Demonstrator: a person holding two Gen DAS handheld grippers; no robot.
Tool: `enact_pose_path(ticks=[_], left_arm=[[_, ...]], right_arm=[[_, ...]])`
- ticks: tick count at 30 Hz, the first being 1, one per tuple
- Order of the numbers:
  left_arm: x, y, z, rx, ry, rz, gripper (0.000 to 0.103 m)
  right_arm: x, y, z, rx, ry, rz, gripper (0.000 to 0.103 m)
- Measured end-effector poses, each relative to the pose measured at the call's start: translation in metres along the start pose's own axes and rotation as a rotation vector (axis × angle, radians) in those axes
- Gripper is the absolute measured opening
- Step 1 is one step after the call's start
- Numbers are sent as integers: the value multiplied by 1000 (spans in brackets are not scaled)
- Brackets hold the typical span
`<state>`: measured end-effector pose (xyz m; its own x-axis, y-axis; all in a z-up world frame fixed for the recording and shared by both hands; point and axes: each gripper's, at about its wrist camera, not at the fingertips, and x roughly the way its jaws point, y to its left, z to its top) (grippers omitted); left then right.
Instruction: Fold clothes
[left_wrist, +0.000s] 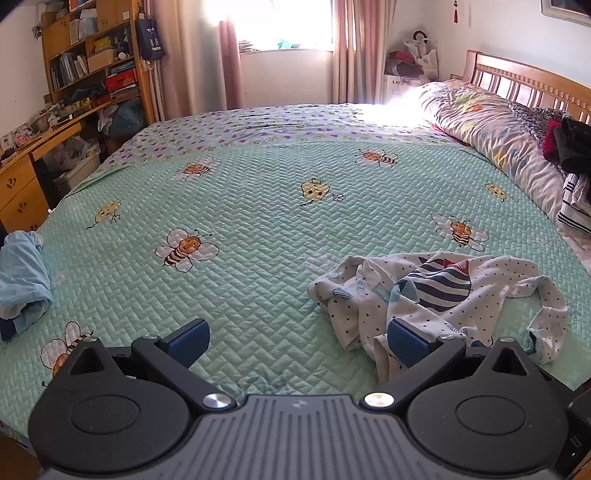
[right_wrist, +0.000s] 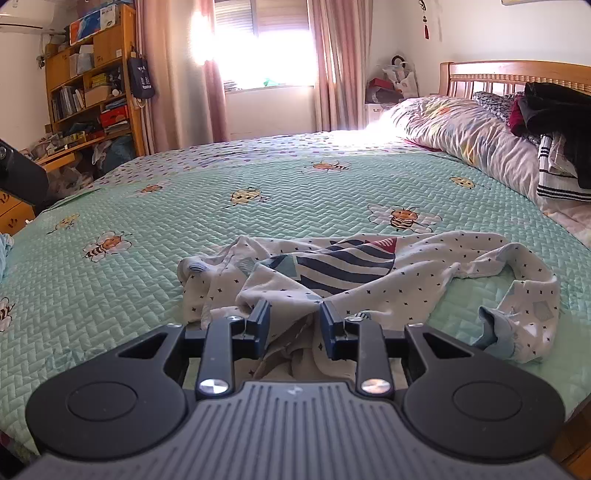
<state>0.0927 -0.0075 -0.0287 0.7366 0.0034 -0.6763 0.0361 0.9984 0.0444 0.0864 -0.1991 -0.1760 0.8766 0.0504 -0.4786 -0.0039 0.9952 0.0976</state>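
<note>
Garment (right_wrist: 332, 269), one: white with small dark specks and a navy-striped panel, lying crumpled on the green quilted bedspread (right_wrist: 147, 295) directly ahead of the right gripper (right_wrist: 291, 325). Its near folds run back under and between that tool's blue pads, while one long limb trails off to the tool's right and curls back toward it, cuff turned up. Not yet spread flat, so by my reading folding proper has not begun.

Right gripper: jaws partly apart, cloth bunched in the gap, but the pads do not appear to press on it (a loose straddle, no pinch). Placement suggests it is set at the near hem, the natural edge to take for drawing the piece out flat.

Left gripper (left_wrist: 299, 341): jaws spread wide, holding nothing. Its right pad overlaps the garment's near edge in the left wrist view; whether it touches cannot be told. Bare quilt lies between the pads. Probably waiting to take a second corner.

Blue garment (left_wrist: 22, 277), one: rumpled at the far left of the left tool, well apart from the white piece, seemingly awaiting its turn.

Pile of dark and striped clothes (right_wrist: 554, 147): on the rolled duvet far ahead and right of the right tool, beside the wooden headboard (right_wrist: 491, 74).
</note>
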Motion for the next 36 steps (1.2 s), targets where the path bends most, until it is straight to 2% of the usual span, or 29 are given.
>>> enact_pose_path(ticks=[9,14,36], left_arm=[[-4,-1,2,6,-8,-3,102],[-7,-2,3,6,-15,-11,102],[-12,-5,3,14,-28,-9,102]], right_arm=[[-1,5,-1,-7,5,6,34],[0,7,-1,-16,6,7,42],[-3,8,-2,-17,4,16,42]])
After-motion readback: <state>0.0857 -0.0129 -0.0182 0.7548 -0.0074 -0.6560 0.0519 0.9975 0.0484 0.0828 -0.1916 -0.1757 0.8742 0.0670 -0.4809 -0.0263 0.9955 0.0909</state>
